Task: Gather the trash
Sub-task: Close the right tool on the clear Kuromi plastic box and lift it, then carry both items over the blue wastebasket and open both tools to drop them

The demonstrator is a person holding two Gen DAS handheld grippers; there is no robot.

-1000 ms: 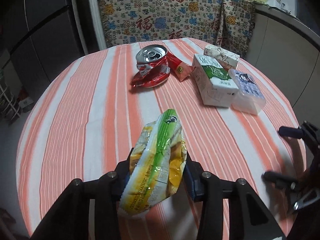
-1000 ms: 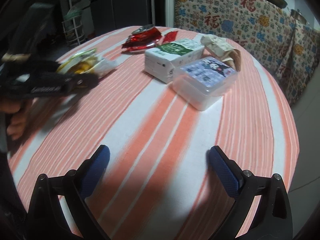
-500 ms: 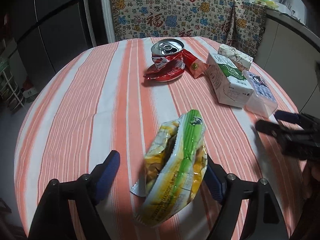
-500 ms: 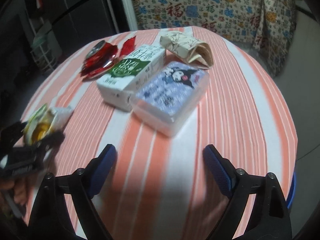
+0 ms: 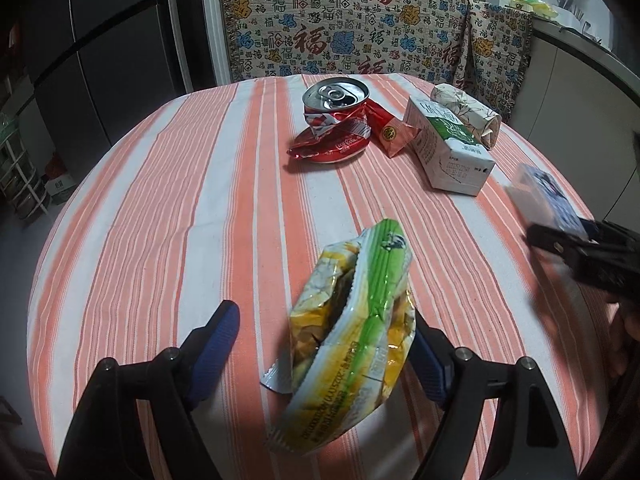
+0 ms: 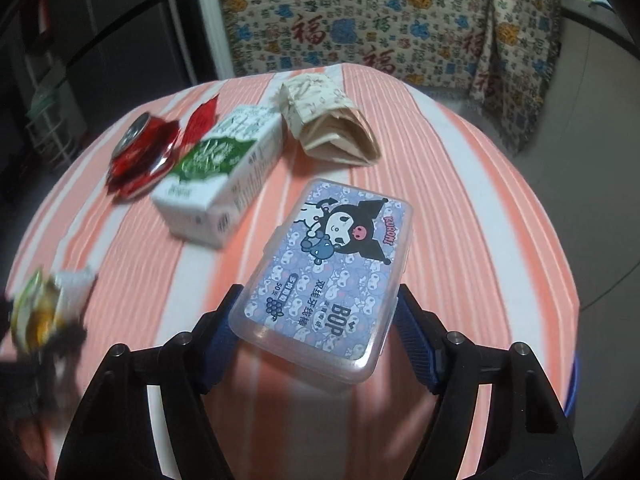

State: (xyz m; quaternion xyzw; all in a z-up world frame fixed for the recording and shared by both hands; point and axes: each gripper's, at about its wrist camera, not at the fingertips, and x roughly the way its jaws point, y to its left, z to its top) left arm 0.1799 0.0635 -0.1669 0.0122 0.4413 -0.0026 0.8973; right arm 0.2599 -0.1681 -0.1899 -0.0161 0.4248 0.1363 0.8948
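A round worktop (image 5: 168,200) in orange-and-white stripes fills a dim kitchen, with a patterned cloth (image 5: 360,32) draped behind it. The plastic box (image 6: 328,276) with a cartoon lid lies flat just ahead of the right tool (image 6: 316,320), its near short end between the two blue pads, its long axis running away from the tool and leaning slightly right. The jaws have just been closing and flank the box closely; whether the pads press on it yet cannot be told. The left tool (image 5: 324,344) has just been opening and stands wide around a yellow-green snack wrapper (image 5: 356,332), which leans against the right-hand pad while the left-hand pad stands clear. Its long axis points up the worktop. Farther off lie a milk carton (image 6: 220,176), a crushed red can (image 5: 332,120), a red sachet (image 5: 390,130) and a folded paper packet (image 6: 328,120). The box looks to be the right hand's next pick.
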